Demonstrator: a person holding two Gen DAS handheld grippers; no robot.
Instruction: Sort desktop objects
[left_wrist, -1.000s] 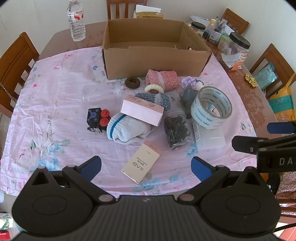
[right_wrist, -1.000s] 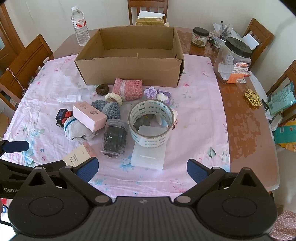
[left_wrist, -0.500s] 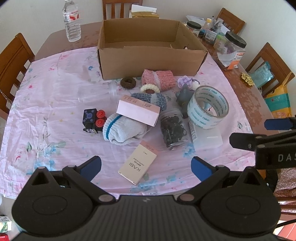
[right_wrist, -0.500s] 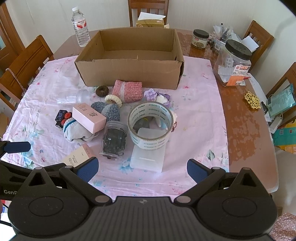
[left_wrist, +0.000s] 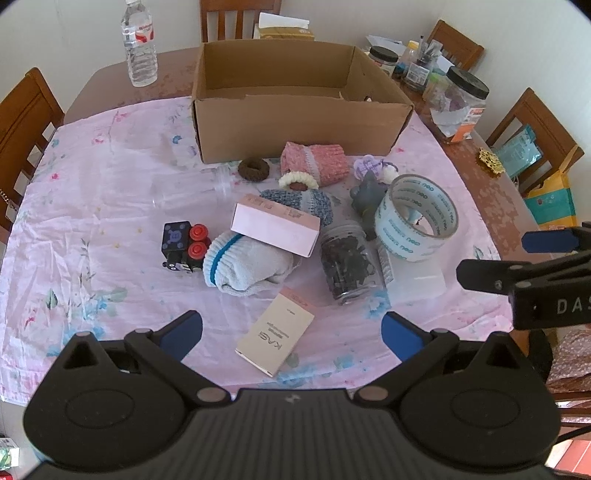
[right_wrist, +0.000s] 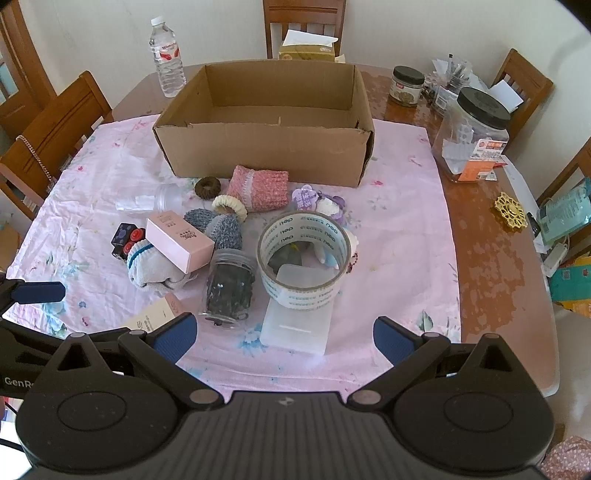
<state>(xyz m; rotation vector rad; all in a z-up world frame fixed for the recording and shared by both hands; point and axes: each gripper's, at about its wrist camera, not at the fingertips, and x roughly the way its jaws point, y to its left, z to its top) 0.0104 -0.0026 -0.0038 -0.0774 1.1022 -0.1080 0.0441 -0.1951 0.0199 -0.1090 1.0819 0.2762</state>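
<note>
An open cardboard box (left_wrist: 295, 122) (right_wrist: 266, 147) stands at the back of the pink cloth. In front of it lies a pile: a pink box (left_wrist: 275, 225) on a white sock (left_wrist: 247, 267), a tape roll (left_wrist: 415, 218) (right_wrist: 303, 254), a dark-filled jar (left_wrist: 349, 264) (right_wrist: 229, 288), a cream KAGI box (left_wrist: 275, 332), a black and red toy (left_wrist: 183, 247), a pink knit (left_wrist: 314, 162) and a clear plastic case (right_wrist: 295, 325). My left gripper (left_wrist: 291, 332) is open above the cream box. My right gripper (right_wrist: 282, 334) is open above the clear case.
A water bottle (left_wrist: 139, 44) stands at the back left. Jars and clutter (right_wrist: 469, 136) crowd the bare wooden table (right_wrist: 495, 258) at the right. Wooden chairs (left_wrist: 22, 122) surround the table. A clear bottle (left_wrist: 192, 188) lies on the cloth.
Both grippers have drawn back and up slightly, so the table looks a little farther away. Nothing on the table has moved.
</note>
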